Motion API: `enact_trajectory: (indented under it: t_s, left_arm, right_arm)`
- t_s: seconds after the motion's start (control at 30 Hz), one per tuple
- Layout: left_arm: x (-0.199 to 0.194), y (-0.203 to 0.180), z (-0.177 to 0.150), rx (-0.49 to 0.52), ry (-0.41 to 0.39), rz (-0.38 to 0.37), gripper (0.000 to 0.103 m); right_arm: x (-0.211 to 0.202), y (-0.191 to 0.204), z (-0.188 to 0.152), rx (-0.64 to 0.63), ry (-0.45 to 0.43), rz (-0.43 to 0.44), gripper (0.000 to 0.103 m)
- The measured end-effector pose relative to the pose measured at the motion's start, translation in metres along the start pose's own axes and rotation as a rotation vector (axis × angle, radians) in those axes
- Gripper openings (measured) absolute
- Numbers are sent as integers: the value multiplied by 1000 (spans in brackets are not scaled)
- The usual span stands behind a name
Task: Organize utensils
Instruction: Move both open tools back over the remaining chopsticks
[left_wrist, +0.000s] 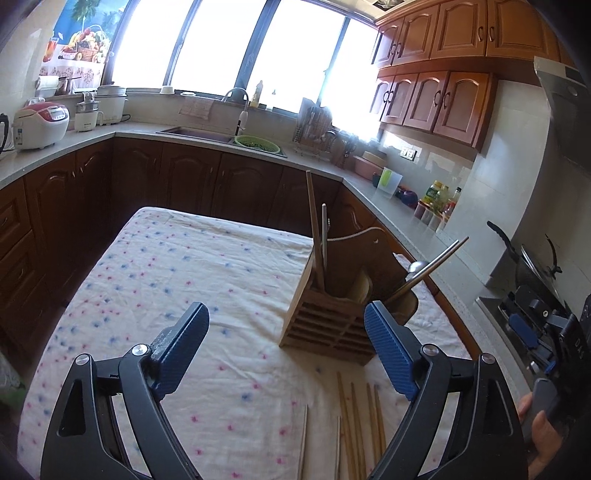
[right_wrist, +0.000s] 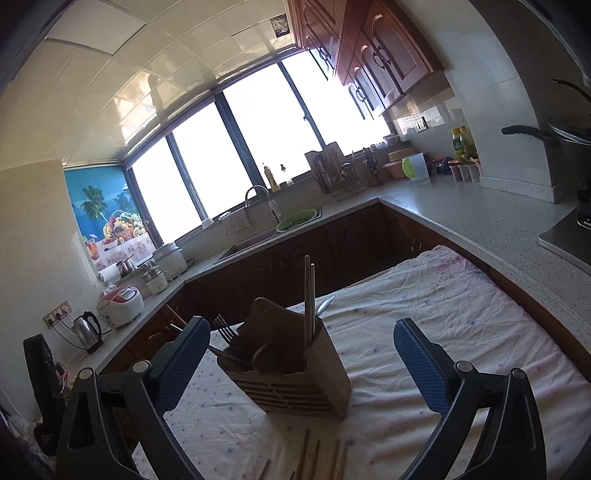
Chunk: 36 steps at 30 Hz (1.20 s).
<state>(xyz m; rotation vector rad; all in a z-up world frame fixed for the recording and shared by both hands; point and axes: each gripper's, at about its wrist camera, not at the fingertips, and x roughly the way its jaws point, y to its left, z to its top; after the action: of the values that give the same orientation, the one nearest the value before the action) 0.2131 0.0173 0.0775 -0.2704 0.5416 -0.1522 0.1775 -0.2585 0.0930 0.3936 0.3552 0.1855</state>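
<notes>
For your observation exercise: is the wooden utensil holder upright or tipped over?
Upright: the wooden utensil holder stands on the tablecloth, chopsticks sticking up.

The utensil holder (left_wrist: 325, 317) stands on the cloth-covered table (left_wrist: 192, 280) with upright chopsticks (left_wrist: 317, 236) in its left compartment, loose chopsticks (left_wrist: 354, 424) lying on the cloth in front of it, and the sink (left_wrist: 195, 133) on the counter behind.
</notes>
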Motion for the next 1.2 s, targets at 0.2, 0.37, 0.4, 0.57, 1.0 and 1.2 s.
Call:
enact_trajectory:
  t_s: [0.2, 0.37, 0.4, 0.57, 1.0, 1.2]
  left_arm:
    - [-11, 2, -27, 1, 31, 1, 88]
    - [-11, 3, -50, 1, 64, 4, 88]
    - [-10, 3, -54, -2, 74, 1, 88]
    - [-8, 2, -72, 11, 113, 9, 88]
    - [4, 3, -98, 52, 188, 25, 88]
    - [14, -4, -103, 98, 225, 21, 80]
  right_arm:
    - [-14, -8, -29, 0, 56, -30, 101]
    - [-21, -11, -48, -6, 86, -41, 101]
    - [-23, -11, -53, -11, 90, -45, 101]
    - [-23, -12, -74, -18, 134, -54, 101]
    - [-15, -23, -104, -18, 216, -91, 100]
    - [-7, -22, -108, -45, 241, -101, 98]
